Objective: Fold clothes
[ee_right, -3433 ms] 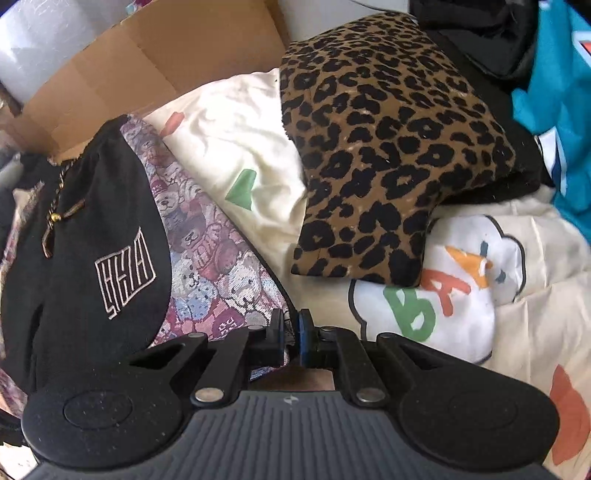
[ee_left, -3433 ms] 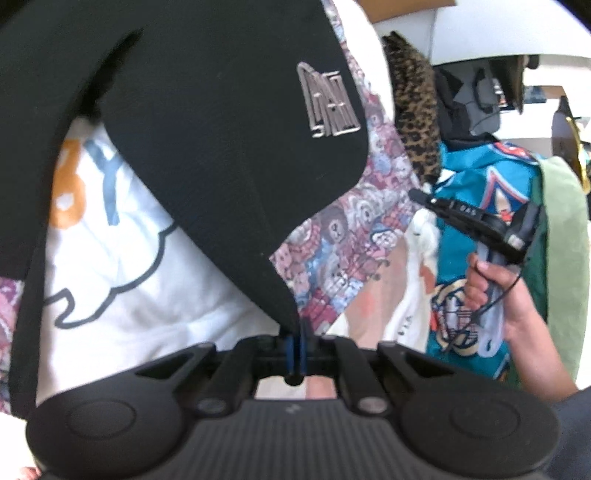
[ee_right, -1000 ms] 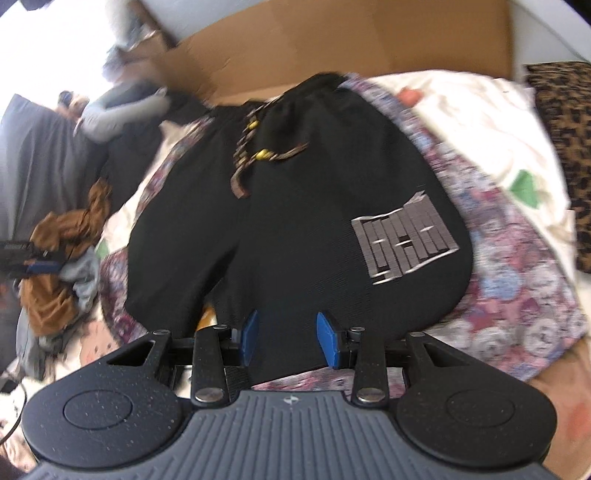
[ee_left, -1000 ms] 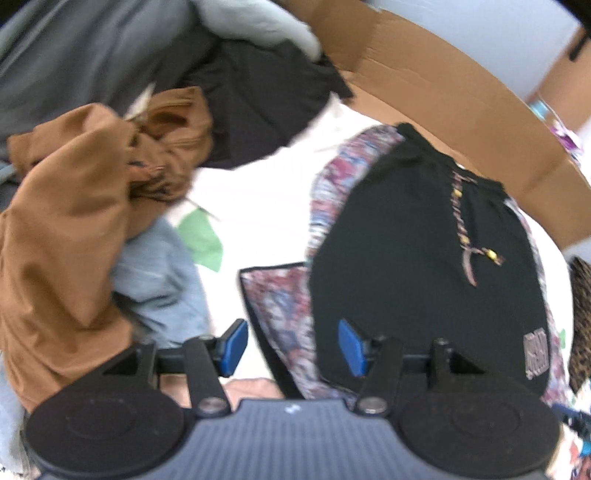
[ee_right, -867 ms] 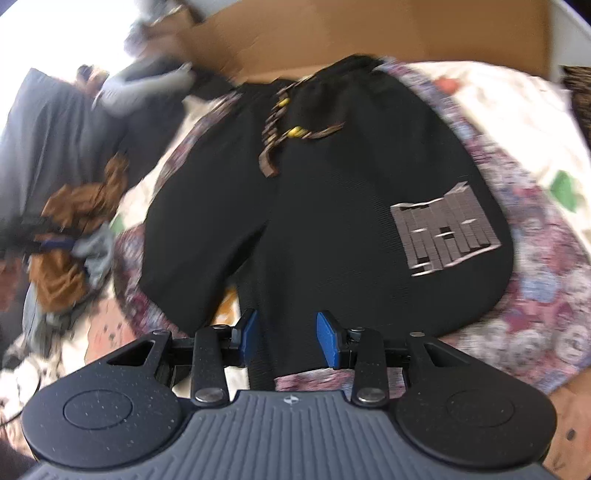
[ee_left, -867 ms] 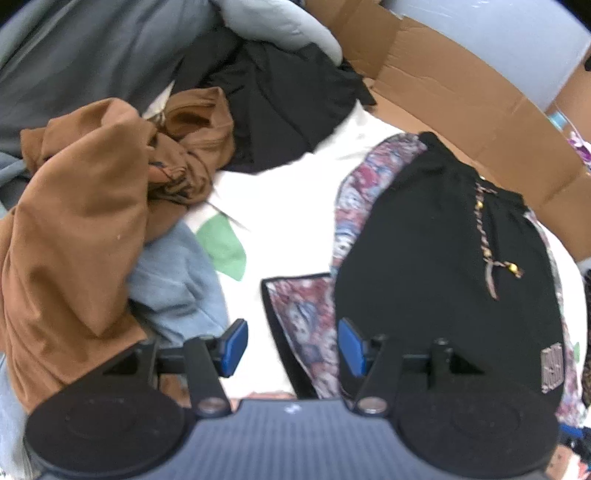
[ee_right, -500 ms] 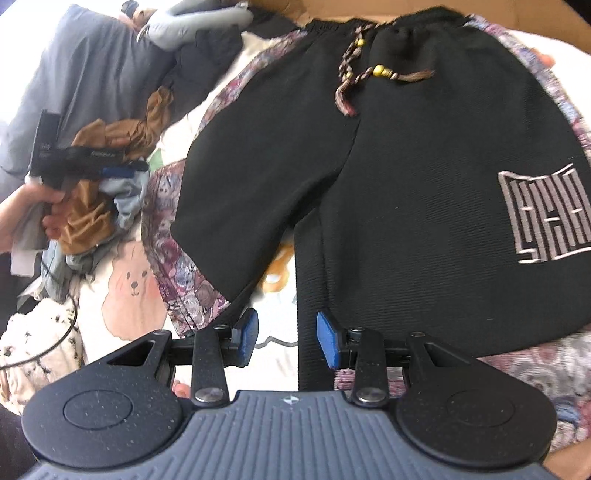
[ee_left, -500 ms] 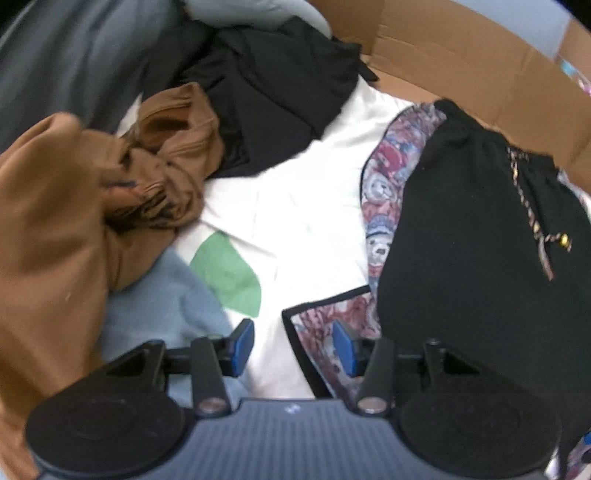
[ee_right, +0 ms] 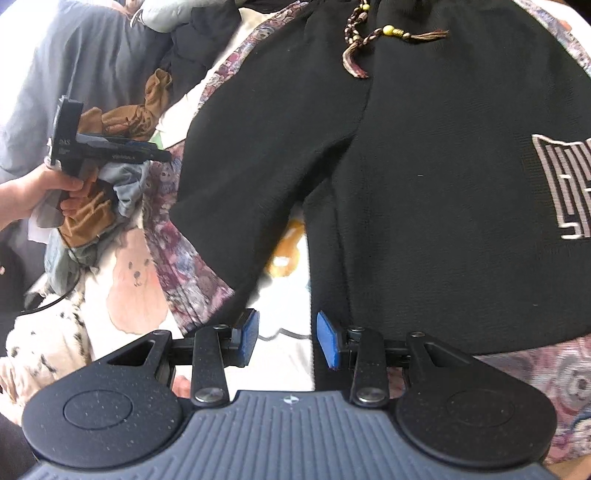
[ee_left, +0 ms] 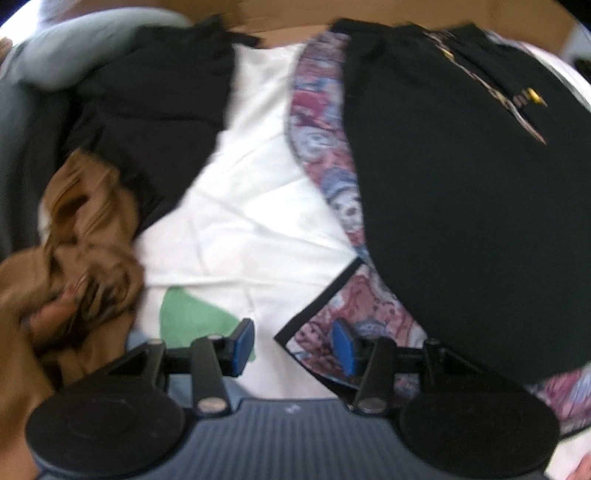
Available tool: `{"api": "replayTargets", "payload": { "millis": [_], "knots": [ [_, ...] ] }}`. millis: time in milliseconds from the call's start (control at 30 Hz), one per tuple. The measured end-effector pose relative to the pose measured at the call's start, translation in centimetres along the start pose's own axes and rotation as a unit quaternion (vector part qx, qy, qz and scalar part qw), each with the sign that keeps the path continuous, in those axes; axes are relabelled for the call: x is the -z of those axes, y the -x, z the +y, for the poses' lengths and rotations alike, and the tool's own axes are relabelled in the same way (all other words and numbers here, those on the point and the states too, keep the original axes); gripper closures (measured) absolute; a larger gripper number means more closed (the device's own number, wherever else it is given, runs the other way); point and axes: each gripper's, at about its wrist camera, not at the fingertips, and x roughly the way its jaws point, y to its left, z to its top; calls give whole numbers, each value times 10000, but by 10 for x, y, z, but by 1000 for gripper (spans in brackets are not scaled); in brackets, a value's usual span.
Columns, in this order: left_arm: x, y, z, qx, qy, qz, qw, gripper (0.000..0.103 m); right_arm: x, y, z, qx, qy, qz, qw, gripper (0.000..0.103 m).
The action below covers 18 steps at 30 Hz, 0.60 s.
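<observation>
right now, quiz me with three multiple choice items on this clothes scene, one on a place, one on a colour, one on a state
1. Where does the shorts' drawstring lie?
A. at the far waistband
B. at a leg hem
C. on the brown garment

2. What colour are the shorts?
A. green
B. black
C. white

3. How is the right hand-held gripper?
A. shut on the shorts
B. shut on nothing
C. open, holding nothing

Answers:
1. A, the beaded cord sits at the top edge, far from the camera.
2. B, the main panels are black, with patterned side strips.
3. C, its blue pads stand apart with only bedding between them.
</observation>
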Motion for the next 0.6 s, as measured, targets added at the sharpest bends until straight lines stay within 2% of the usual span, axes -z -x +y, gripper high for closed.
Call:
{"api": "replayTargets", "payload": {
  "millis": [133, 200, 233, 300, 367, 533, 600],
  "knots": [
    [-1, -7, -3, 131, -339, 90, 9993, 59, -3, -13, 8, -199, -98, 75, 9997, 61],
    [0, -9, -5, 203, -488, 79, 9986, 66, -3, -20, 11, -262, -123, 143, 9995, 61],
    [2, -9, -9, 116, -682, 3, 9976, 68, -2, -23, 13, -286, -125, 180, 9994, 61],
    [6, -9, -15, 41, -959, -47, 9954, 82, -1, -28, 16, -324, -131, 241, 9991, 61],
    [7, -5, -17, 82, -994, -21, 9950, 93, 1, -32, 18, -360, -137, 300, 9988, 61],
    [17, 11, -20, 200, -996, 80, 9948, 95, 6, -39, 19, -416, -212, 389, 9982, 61],
    [24, 16, -11, 310, -644, 183, 9973, 95, 6, -41, 20, -443, -240, 405, 9979, 61]
  ]
}}
